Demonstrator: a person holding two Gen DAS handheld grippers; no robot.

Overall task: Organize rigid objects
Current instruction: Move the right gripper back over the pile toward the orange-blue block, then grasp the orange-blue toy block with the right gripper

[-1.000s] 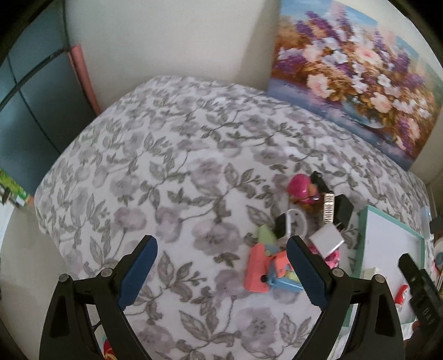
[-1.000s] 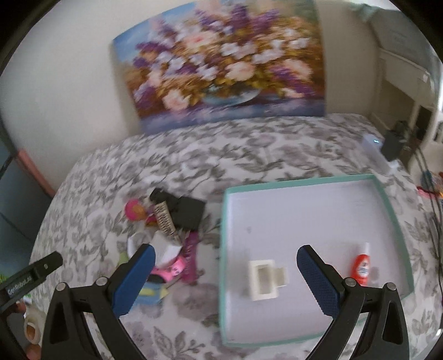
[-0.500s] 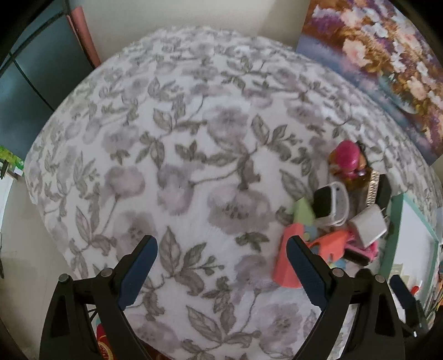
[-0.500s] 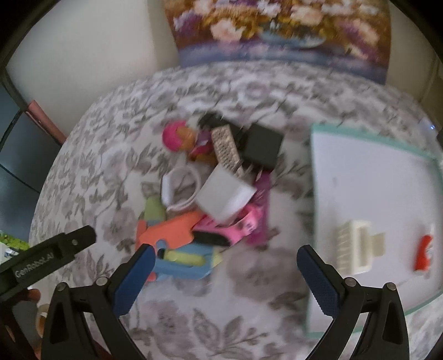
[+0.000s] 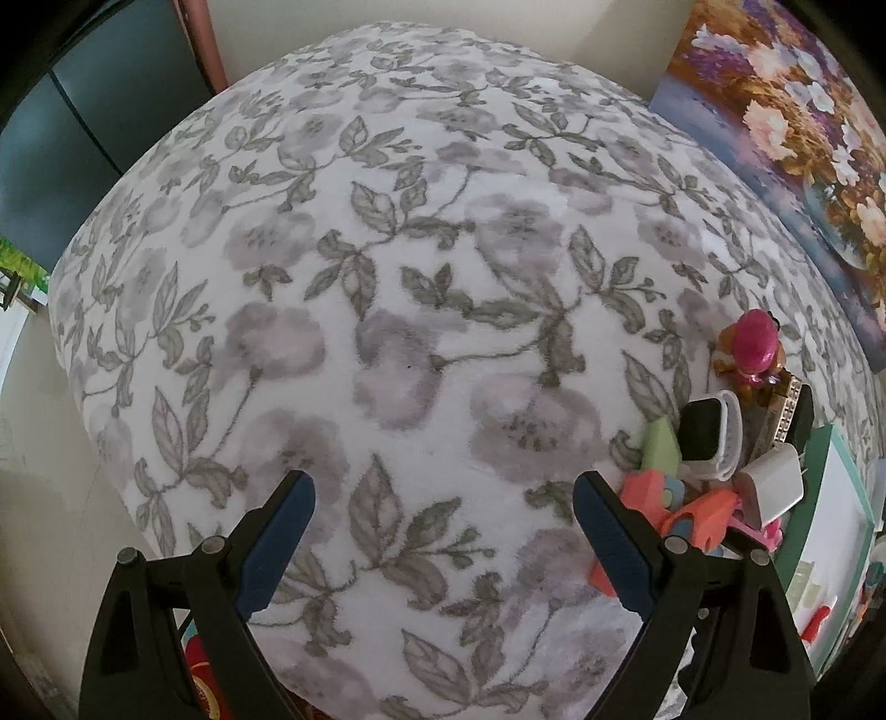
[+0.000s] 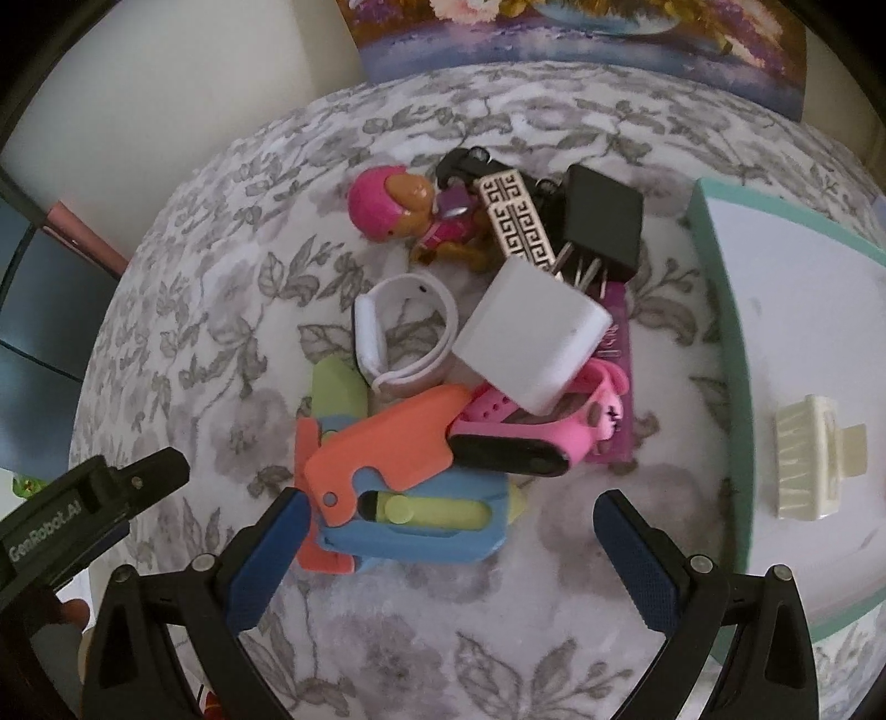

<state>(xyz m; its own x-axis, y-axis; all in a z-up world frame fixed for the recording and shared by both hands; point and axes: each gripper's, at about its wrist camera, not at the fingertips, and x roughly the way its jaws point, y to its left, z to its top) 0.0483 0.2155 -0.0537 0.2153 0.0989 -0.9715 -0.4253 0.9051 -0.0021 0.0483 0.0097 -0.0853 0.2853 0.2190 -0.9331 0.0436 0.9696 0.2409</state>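
A heap of small rigid objects lies on the floral cloth: an orange and blue toy [image 6: 398, 487], a pink watch [image 6: 531, 437], a white charger cube [image 6: 531, 338], a white band [image 6: 404, 332], a black plug [image 6: 603, 221], a patterned bar [image 6: 515, 221] and a pink-helmeted figure [image 6: 398, 210]. My right gripper [image 6: 448, 559] is open, just in front of the heap. My left gripper [image 5: 443, 531] is open over bare cloth, with the heap [image 5: 720, 471] to its right. The teal-rimmed tray [image 6: 720, 332] holds a cream brush [image 6: 808, 465].
A flower painting [image 6: 581, 33] leans on the wall behind the table. The table edge drops off at the left [image 5: 72, 332], with a dark cabinet [image 5: 83, 111] beyond. The left gripper's body [image 6: 83, 504] shows at the right wrist view's lower left.
Both grippers have moved down and closer to the cloth. The right one swung left from the tray to the heap. Both stayed open.
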